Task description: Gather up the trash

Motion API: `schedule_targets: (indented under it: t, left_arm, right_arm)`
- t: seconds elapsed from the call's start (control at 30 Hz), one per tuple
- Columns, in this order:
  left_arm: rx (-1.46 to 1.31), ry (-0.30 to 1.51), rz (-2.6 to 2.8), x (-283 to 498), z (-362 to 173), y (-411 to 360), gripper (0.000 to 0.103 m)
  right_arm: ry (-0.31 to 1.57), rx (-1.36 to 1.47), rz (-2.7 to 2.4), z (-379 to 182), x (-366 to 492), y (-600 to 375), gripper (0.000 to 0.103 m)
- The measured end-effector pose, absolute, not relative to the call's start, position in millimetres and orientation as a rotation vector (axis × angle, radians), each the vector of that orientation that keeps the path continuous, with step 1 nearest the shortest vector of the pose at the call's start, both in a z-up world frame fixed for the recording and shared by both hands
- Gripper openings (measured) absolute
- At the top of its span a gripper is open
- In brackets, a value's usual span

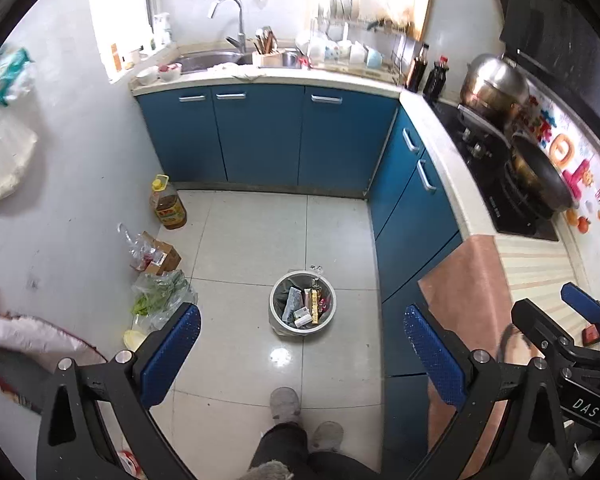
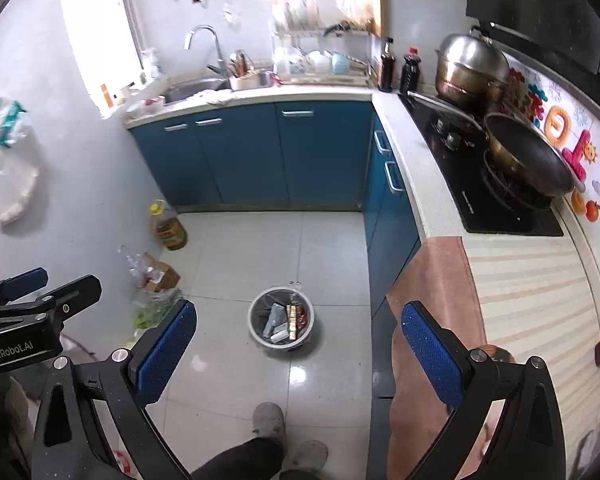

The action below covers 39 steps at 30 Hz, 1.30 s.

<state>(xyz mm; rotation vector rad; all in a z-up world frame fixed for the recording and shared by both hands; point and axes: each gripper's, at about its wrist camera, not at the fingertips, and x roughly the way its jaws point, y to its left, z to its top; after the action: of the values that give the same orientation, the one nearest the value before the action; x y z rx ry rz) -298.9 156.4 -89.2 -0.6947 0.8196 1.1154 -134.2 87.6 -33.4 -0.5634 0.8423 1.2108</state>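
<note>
Grey plastic, the trash bin (image 1: 302,303) stands on the floor tiles at twelve o'clock from the left claw (image 1: 302,354), which gapes wide and empty. Its bag liner looks thin and slippery; cartons inside seem light, so the load should lift easily by the liner's rim.

From the right wrist, the right claw (image 2: 298,350) is likewise wide, holding nothing, with the bin at eleven o'clock, well apart.

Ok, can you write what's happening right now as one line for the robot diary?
task: collect trash | left gripper: open, empty | right gripper: open, empty | trash bin: on floor, packaging inside | person: standing behind bin
</note>
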Motion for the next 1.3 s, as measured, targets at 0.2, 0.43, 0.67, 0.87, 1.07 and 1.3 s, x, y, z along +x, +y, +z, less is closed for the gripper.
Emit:
schedule_targets:
  t: [0.2,0.43,0.67,0.87,1.07,1.3]
  left_arm:
    - [-0.746,0.777,1.068,-304,-66,124,0.103]
    - [-0.708,0.786,1.078,-305,-48,114,0.103]
    - [-0.713,0.790,1.068,-310,-49,111,0.103]
    - [-0.740,0.798,1.059,-310,-53,106,0.103]
    - [-0.754,0.807,1.059,-310,-57,104,0.103]
    - [-0.745,0.814,1.058,-311,-56,102,0.103]
  right_arm:
    - [0.878,-0.571,1.281,-7,-141,53,0.103]
    - [0.904,-0.548,1.327,3,-147,42,0.103]
    - [0.904,-0.562,1.332,5,-152,45,0.103]
    - [0.904,-0.570,1.315,4,-153,44,0.103]
    - [0.908,-0.585,1.319,2,-152,44,0.103]
    - [0.917,-0.569,1.325,1,-148,42,0.103]
